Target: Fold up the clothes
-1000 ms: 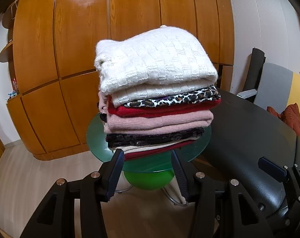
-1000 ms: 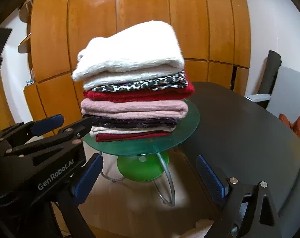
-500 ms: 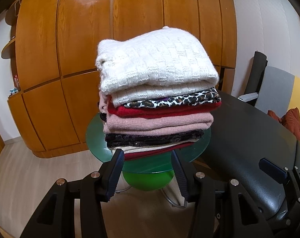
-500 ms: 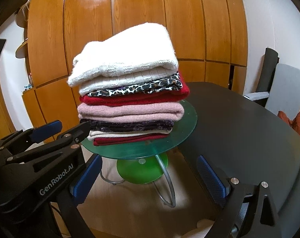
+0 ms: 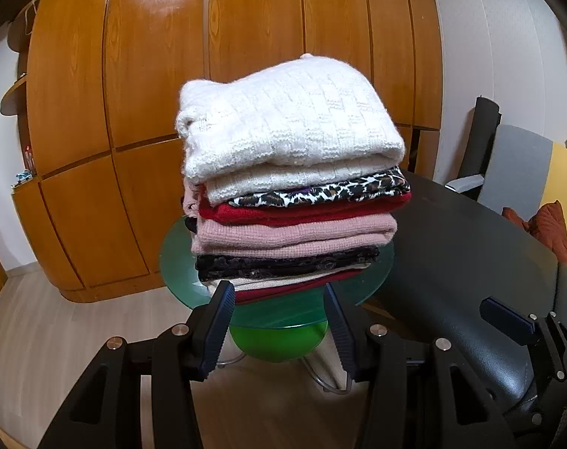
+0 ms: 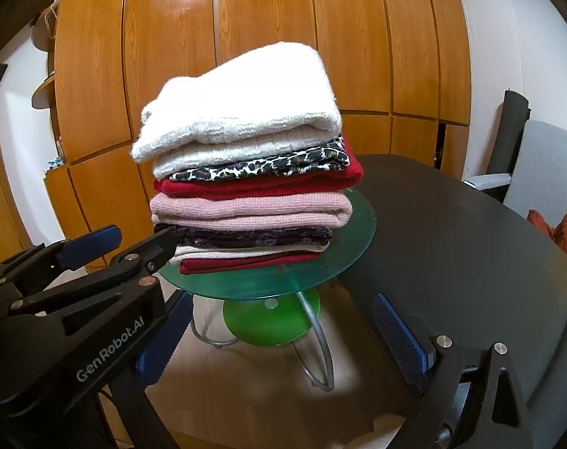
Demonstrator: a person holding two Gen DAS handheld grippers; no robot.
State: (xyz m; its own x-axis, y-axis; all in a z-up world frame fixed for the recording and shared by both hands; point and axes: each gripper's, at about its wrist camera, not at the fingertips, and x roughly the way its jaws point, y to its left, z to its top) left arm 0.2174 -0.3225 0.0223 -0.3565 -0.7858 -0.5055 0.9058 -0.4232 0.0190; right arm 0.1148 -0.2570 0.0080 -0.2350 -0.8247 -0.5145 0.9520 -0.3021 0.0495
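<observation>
A stack of folded clothes (image 5: 290,194) sits on a small round green glass bench (image 5: 377,280), likely put there to keep finished items off the black bench (image 6: 470,247) at its three o'clock. A white knit sweater (image 5: 283,119) lies on top, above a leopard-print piece, red, pink, dark and cream layers. The left tool (image 5: 277,331) hangs at six o'clock below the stack, jaws apart and holding nothing. The right tool (image 6: 283,336) is also spread wide and empty, with the floor showing between its blue pads. Wooden wardrobe doors (image 6: 264,37) fill the background. Folding looks largely finished.
</observation>
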